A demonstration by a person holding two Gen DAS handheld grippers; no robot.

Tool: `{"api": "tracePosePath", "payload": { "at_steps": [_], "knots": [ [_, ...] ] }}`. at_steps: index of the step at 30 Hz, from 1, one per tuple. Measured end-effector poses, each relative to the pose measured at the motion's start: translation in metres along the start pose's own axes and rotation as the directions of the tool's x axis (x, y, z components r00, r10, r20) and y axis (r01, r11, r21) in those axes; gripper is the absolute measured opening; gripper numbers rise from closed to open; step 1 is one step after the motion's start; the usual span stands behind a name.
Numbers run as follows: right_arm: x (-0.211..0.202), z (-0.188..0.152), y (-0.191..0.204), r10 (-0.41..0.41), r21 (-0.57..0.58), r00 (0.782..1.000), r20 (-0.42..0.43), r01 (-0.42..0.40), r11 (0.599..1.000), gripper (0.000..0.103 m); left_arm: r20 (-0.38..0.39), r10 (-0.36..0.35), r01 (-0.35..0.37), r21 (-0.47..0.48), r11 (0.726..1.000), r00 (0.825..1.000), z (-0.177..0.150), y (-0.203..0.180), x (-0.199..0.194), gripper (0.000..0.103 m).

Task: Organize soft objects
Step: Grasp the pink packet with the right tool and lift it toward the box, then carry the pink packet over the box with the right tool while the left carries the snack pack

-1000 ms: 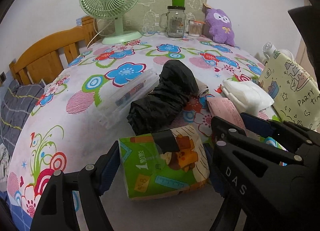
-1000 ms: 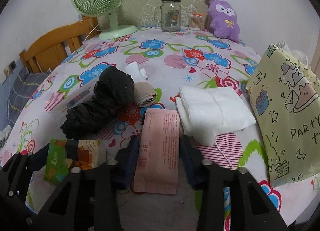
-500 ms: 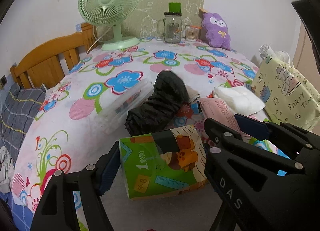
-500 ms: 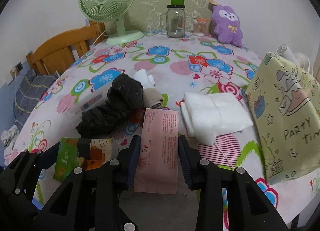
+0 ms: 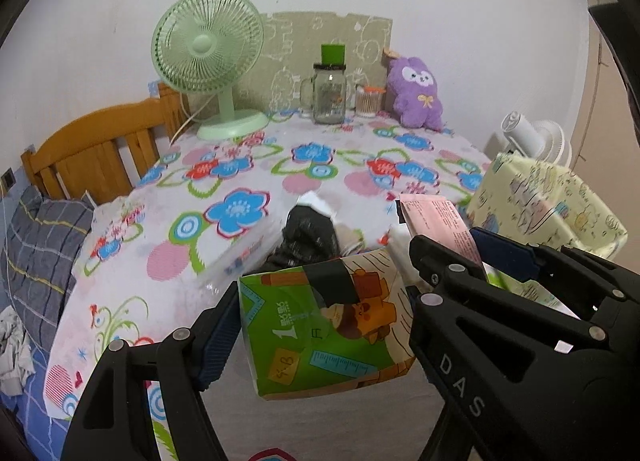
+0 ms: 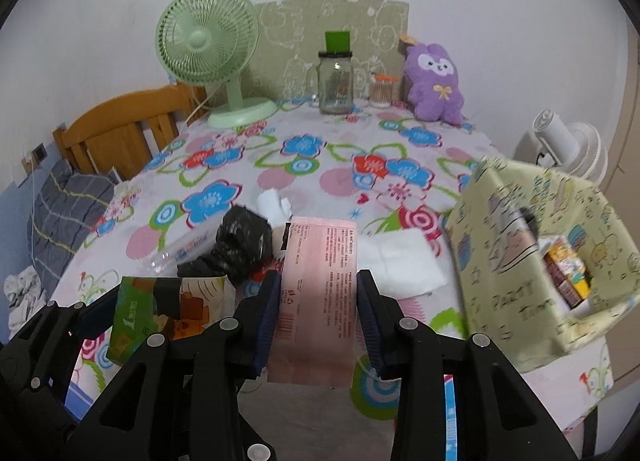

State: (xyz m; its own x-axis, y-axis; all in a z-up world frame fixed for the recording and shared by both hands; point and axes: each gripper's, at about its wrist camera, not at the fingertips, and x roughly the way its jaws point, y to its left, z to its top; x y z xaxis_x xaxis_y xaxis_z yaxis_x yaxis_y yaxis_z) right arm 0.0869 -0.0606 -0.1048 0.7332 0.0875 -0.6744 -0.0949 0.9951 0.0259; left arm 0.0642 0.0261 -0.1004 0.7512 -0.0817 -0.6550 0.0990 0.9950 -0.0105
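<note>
Green tissue pack (image 5: 326, 325) clamped in left gripper (image 5: 320, 315). Pink packet (image 6: 318, 297) clamped in right gripper (image 6: 318, 315), near yellow bag (image 6: 540, 261).

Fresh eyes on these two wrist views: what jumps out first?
Up front, each gripper holds a soft pack: the left gripper is clamped on a green cartoon tissue pack, the right gripper on a pink packet. Both hang over the flowered tablecloth. A yellow party-print box sits open at the right, and a green desk fan and purple plush toy stand at the back.
</note>
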Motion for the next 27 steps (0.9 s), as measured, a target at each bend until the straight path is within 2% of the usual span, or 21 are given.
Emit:
{"api": "tracePosePath", "payload": {
  "at_steps": [16,27],
  "knots": [
    [-0.047,0.035,-0.022,-0.012,-0.009,0.997,0.081,0.012,1.0,0.041,0.071,-0.009,0.007,0.026,1.0,0.997,0.038,-0.027,-0.035,0.079],
    [-0.062,0.053,-0.057,-0.019,-0.011,0.993,0.118,0.02,1.0,0.041,0.099,-0.036,0.032,0.039,0.999,0.994,0.059,-0.062,-0.038,0.079]
  ]
}}
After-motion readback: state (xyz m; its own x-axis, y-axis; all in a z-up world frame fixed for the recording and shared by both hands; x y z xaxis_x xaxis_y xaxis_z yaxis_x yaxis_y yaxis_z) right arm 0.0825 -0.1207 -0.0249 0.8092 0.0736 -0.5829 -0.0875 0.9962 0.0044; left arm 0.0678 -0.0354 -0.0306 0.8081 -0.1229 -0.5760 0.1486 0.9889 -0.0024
